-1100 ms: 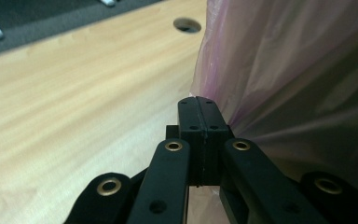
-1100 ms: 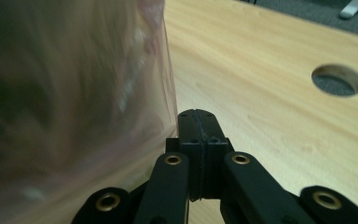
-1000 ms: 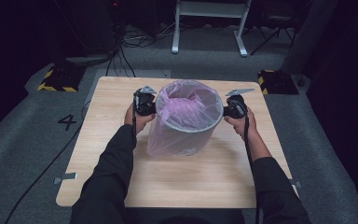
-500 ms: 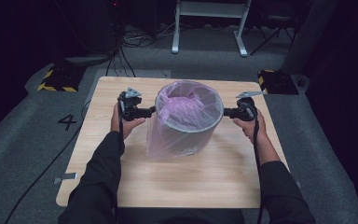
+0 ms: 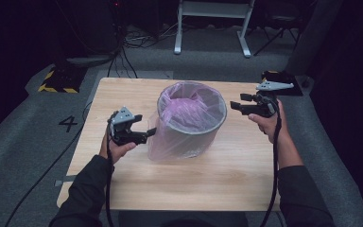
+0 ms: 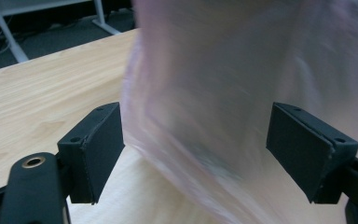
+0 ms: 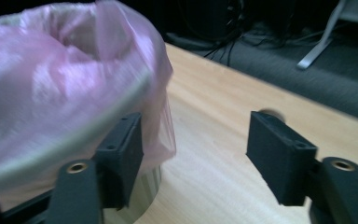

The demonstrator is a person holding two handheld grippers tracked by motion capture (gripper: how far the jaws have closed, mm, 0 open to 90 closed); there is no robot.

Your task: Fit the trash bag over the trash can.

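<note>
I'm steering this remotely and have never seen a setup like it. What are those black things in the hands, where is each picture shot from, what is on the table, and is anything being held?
A person stands at a wooden table with a hand-held two-jaw gripper in each hand. The high view looks down from above the person's side. The other two come from cameras riding on the grippers, looking along their black jaws.

On the table stands a grey bin lined with a thin pink plastic bag, folded over the rim and hanging down the outside.

The left gripper sits low beside the bin; in its own view, its jaws stand apart with the blurred bag film between them, not pinched. The right gripper is up near the rim, apart from it, jaws open. Both have just been opening, so nothing is held.
</note>
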